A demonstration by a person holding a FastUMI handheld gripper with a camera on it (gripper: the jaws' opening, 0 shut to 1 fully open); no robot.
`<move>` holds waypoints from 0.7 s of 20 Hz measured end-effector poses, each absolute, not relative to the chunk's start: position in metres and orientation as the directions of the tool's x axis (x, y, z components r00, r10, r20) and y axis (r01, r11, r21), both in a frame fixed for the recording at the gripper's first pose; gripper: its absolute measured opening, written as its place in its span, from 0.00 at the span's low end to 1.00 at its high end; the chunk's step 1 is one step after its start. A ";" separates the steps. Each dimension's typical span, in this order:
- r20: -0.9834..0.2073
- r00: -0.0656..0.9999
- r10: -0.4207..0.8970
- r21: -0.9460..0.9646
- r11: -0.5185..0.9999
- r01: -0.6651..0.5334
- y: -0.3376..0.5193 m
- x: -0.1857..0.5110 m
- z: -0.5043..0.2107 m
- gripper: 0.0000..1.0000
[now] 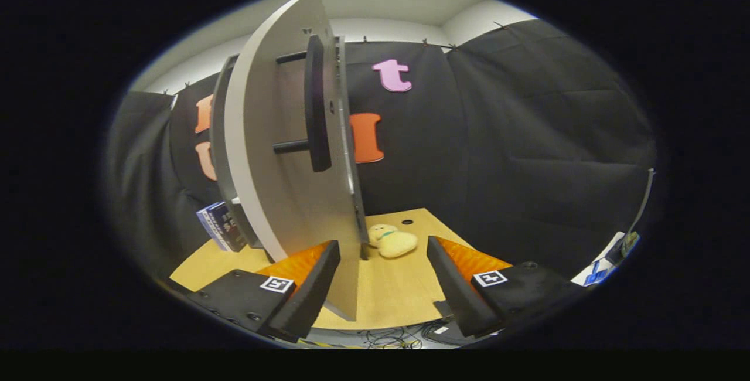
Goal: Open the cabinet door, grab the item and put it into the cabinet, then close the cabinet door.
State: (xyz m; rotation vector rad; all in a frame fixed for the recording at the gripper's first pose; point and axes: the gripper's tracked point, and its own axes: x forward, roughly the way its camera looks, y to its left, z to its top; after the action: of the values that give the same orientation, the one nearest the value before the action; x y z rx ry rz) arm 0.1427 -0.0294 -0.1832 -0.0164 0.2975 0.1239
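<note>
The cabinet door (281, 152) stands swung open, edge-on to the camera, its lower corner reaching down between the fingers of the claw (384, 278). A dark bar handle (316, 102) juts from its face on two pegs. The claw's fingers are spread wide apart, pressing on nothing; the door's edge sits close by the left finger. The item, a pale yellow plush toy (392, 241), lies on the wooden counter (392, 293) just ahead of the fingers, at about 12 o'clock from them, beside the door's bottom edge. A blue box (221, 226) stands at 10 o'clock, by the cabinet's base. Cables (389, 341) trail below the counter's near edge.
</note>
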 end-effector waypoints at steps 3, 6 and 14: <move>-0.303 0.933 0.195 0.017 0.980 -0.199 0.002 0.144 -0.188 0.96; -0.317 0.912 0.261 0.033 0.964 -0.265 0.033 0.148 -0.194 0.96; -0.325 0.884 0.337 0.055 0.940 -0.338 0.084 0.174 -0.203 0.96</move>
State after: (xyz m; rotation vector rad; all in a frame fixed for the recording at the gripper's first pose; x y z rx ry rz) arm 0.1737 0.0841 -0.2028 -0.0030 0.3376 0.3511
